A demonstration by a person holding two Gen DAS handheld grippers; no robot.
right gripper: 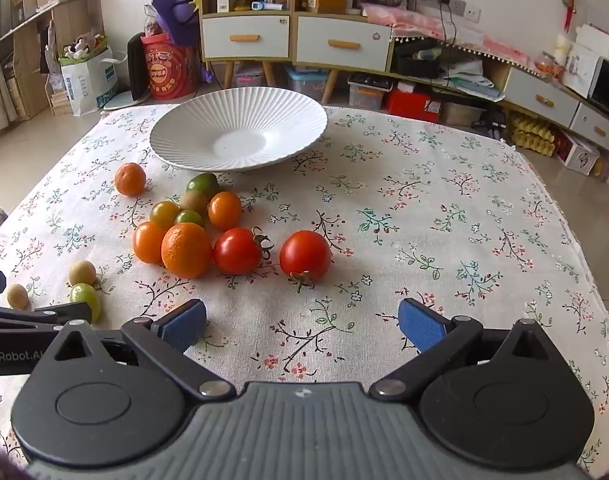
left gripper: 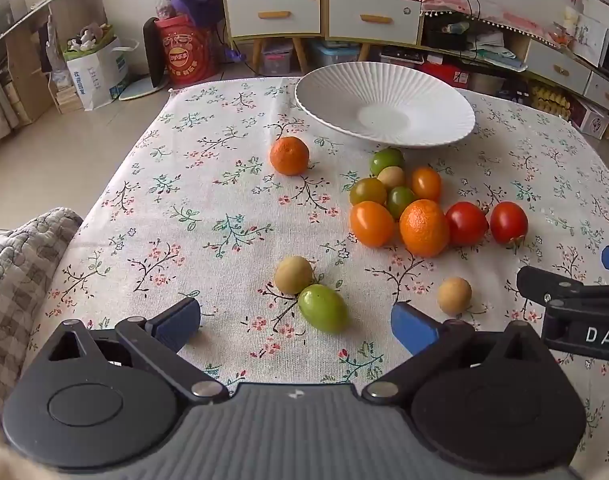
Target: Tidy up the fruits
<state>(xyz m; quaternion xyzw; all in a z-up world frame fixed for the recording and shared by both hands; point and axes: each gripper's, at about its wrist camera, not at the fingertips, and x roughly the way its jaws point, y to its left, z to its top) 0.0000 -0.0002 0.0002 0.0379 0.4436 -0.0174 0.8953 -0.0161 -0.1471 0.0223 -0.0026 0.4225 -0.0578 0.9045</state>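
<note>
A white ribbed plate [left gripper: 384, 92] [right gripper: 240, 120] stands empty at the far side of the floral tablecloth. Before it lies a cluster of small fruits: an orange [left gripper: 423, 227] [right gripper: 186, 249], two red tomatoes [left gripper: 508, 222] [right gripper: 305, 255], orange and green tomatoes. A lone orange [left gripper: 289, 155] [right gripper: 130, 178] lies to the left. My left gripper [left gripper: 295, 322] is open and empty, with a green tomato [left gripper: 323, 308] and a tan fruit [left gripper: 293, 274] just ahead between its fingers. My right gripper [right gripper: 302, 322] is open and empty, just short of the red tomato.
Another tan fruit [left gripper: 455, 295] [right gripper: 17, 296] lies near the left gripper's right finger. A quilted cushion [left gripper: 16, 264] is at the table's left edge. Cabinets [right gripper: 296, 40], boxes and bags stand on the floor behind the table.
</note>
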